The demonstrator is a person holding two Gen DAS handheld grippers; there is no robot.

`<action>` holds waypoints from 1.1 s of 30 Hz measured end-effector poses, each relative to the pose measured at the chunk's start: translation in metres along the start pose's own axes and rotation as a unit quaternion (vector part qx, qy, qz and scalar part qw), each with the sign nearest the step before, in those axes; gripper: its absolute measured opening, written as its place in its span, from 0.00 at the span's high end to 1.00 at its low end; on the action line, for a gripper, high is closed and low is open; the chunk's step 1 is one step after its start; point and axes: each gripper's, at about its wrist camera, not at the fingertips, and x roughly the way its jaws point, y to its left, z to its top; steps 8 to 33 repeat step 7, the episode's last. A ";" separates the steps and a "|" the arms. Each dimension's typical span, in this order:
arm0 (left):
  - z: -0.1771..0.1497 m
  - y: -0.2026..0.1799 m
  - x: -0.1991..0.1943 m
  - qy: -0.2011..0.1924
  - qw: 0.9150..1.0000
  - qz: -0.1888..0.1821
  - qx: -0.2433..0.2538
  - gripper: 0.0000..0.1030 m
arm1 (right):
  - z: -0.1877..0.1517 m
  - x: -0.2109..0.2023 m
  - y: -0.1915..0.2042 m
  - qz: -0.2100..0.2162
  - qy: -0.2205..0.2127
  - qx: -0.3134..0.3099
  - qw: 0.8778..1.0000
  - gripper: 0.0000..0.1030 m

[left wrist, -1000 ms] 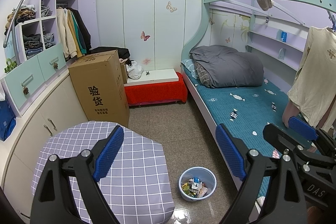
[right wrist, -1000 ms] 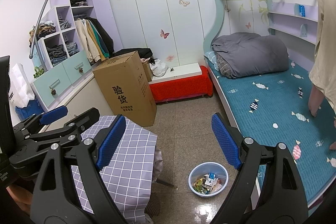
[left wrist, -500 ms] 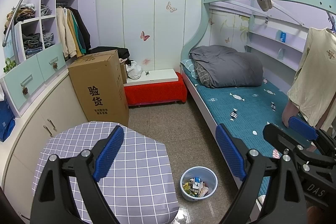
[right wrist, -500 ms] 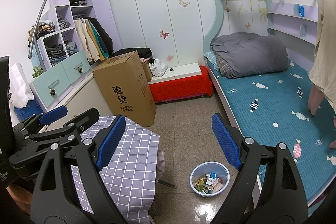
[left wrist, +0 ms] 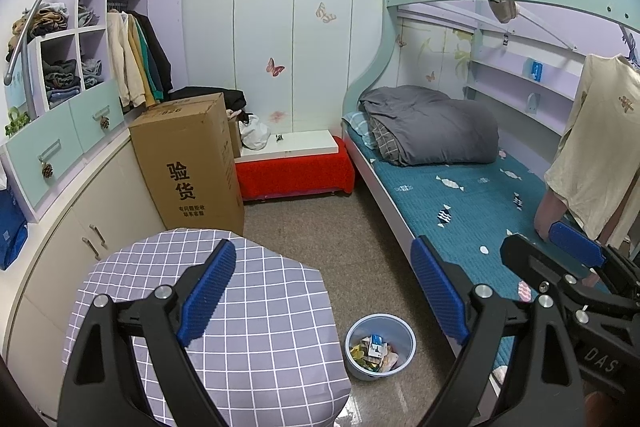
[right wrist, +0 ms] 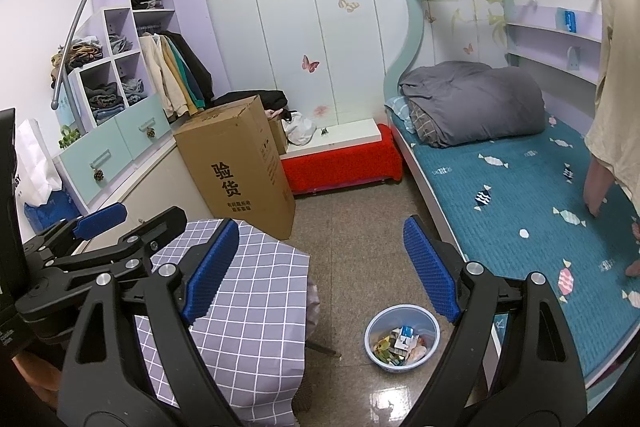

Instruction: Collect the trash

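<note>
- The trash [left wrist: 374, 347] (wrappers and a small blue-and-white carton, loosely heaped) lies inside a pale blue bin [left wrist: 354, 363] that stands on the floor [left wrist: 340, 239], between a small table and the bed.
- The bin stands upright with its round mouth facing up; the carton [right wrist: 406, 337] in it lies tilted, though which way its long side runs is hard to tell.
- In the left wrist view the bin sits low in the gap between the blue pads of the left gripper [left wrist: 322, 293], below the pad tips and nearer the right-hand pad; nothing is between the pads, which stand wide apart.
- In the right wrist view the bin [right wrist: 374, 351] again lies below the pad tips of the right gripper [right wrist: 320, 267], close under the right-hand pad; these jaws also stand wide with nothing held.
- Both grippers are well apart from the bin and touch nothing; each shows at the edge of the other's view.
- The table, under a grey checked cloth [left wrist: 256, 327], is just left of the bin.
- The bed [left wrist: 460, 203], with a teal sheet and a rolled grey quilt [left wrist: 436, 125], runs along the right.
- Farther back a tall cardboard box [left wrist: 188, 163] stands upright beside a low red bench [left wrist: 294, 173].
</note>
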 end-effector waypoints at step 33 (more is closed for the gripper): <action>-0.011 0.023 -0.006 0.013 1.000 0.010 -0.008 0.15 | -0.006 0.007 0.021 0.007 0.013 -0.003 1.000 0.19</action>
